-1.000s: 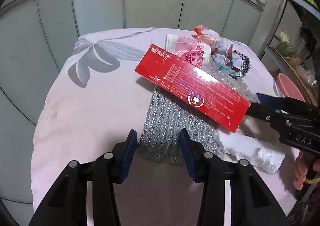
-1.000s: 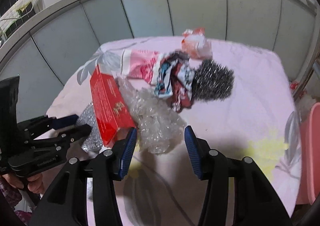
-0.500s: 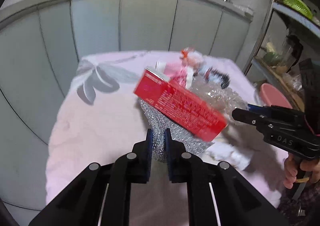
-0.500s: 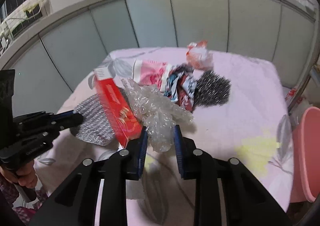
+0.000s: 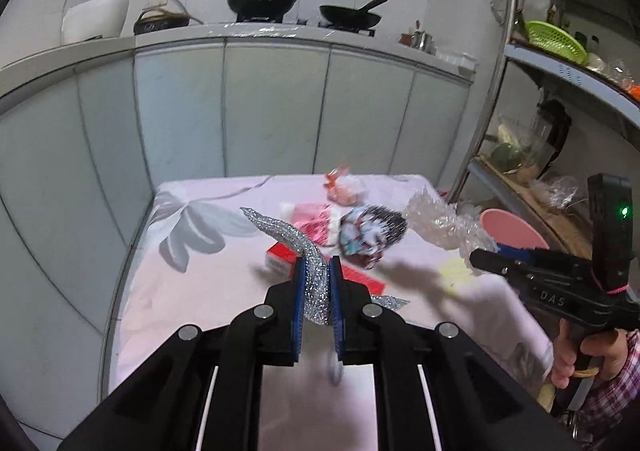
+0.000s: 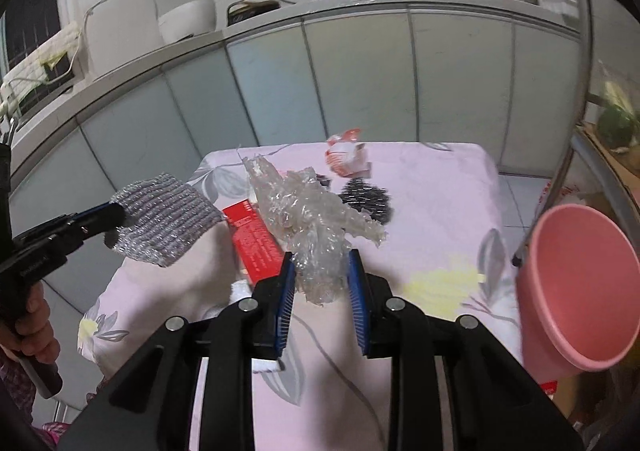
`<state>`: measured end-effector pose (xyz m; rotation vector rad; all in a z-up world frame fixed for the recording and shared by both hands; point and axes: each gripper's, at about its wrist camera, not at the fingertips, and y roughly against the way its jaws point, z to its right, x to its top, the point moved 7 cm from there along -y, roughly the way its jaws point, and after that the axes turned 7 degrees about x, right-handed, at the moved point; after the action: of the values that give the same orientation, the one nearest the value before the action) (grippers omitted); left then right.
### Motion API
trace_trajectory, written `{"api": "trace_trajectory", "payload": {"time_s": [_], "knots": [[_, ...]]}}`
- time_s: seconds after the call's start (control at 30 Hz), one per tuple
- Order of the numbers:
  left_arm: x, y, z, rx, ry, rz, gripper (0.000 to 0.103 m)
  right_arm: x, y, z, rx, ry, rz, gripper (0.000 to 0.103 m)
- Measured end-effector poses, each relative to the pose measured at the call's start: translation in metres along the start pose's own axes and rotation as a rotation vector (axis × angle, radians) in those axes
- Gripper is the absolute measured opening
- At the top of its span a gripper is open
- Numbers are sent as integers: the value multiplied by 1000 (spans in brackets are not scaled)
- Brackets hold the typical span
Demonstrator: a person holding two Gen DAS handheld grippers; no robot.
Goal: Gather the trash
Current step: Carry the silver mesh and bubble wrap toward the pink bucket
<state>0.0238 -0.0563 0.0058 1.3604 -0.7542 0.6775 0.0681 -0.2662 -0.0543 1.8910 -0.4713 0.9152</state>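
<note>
Now, with your left hand-held gripper (image 5: 317, 291) clamping the silver cloth (image 5: 308, 271) and your right hand-held gripper (image 6: 322, 283) pinching the crumpled plastic wrap (image 6: 308, 219), carry both over the pink bin (image 6: 576, 287) before letting go.

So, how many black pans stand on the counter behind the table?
2. One black wok-like pan sits on the left burner, and one flatter black frying pan on the right burner beside it. Others may be hidden outside the view.

Left gripper (image 5: 317, 291) and right gripper (image 6: 321, 283) both clamp tight, angled downward.
</note>
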Motion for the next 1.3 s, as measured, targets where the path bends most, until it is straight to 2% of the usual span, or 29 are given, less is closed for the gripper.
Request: {"api": "trace_trajectory", "payload": {"time_s": [0.43, 0.7, 1.0, 1.3], "knots": [[35, 9, 76, -125, -73, 85, 11, -7, 47, 55, -101, -108, 68, 26], [48, 13, 97, -157, -93, 114, 11, -5, 60, 74, -128, -137, 98, 26], [47, 3, 114, -194, -104, 87, 11, -8, 79, 89, -178, -170, 128, 26], [51, -2, 169, -284, -175, 94, 11, -18, 105, 125, -265, -219, 155, 26]]}}
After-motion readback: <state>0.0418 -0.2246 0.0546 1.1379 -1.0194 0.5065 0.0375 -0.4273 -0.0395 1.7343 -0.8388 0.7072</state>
